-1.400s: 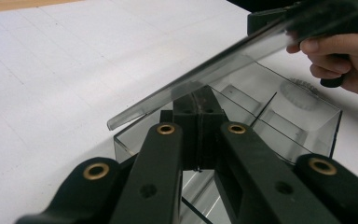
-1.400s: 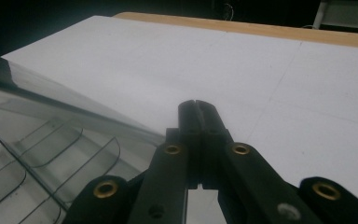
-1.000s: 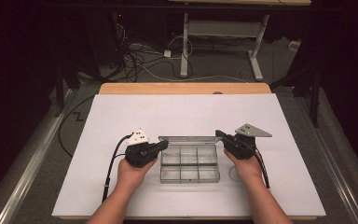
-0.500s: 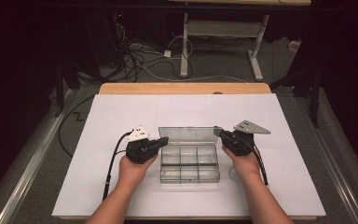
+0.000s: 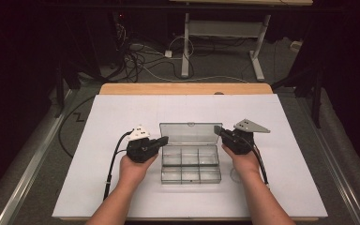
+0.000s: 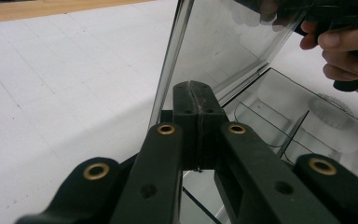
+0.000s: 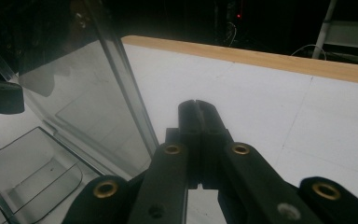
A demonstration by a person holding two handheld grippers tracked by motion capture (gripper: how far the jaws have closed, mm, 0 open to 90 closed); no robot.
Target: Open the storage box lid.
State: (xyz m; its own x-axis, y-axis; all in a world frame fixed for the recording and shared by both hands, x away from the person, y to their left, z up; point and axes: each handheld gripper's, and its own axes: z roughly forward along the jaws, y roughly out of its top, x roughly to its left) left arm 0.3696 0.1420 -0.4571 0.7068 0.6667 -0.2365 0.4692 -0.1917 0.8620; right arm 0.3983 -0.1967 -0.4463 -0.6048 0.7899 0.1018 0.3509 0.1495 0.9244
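Two grippers flank the raised lid [image 5: 190, 132] of a clear compartment box [image 5: 190, 164] at the middle of the white surface [image 5: 103, 122].

The lid's long axis runs side to side, one short edge toward each hand. The left gripper [image 5: 163, 140] has its fingers [image 6: 196, 100] pressed together with nothing between them, tips at the lid's left edge; the right gripper [image 5: 218, 131], fingers [image 7: 198, 116] likewise closed and empty, sits just beside the right edge. Both forearms reach in low, wrists angled inward, about equally near.
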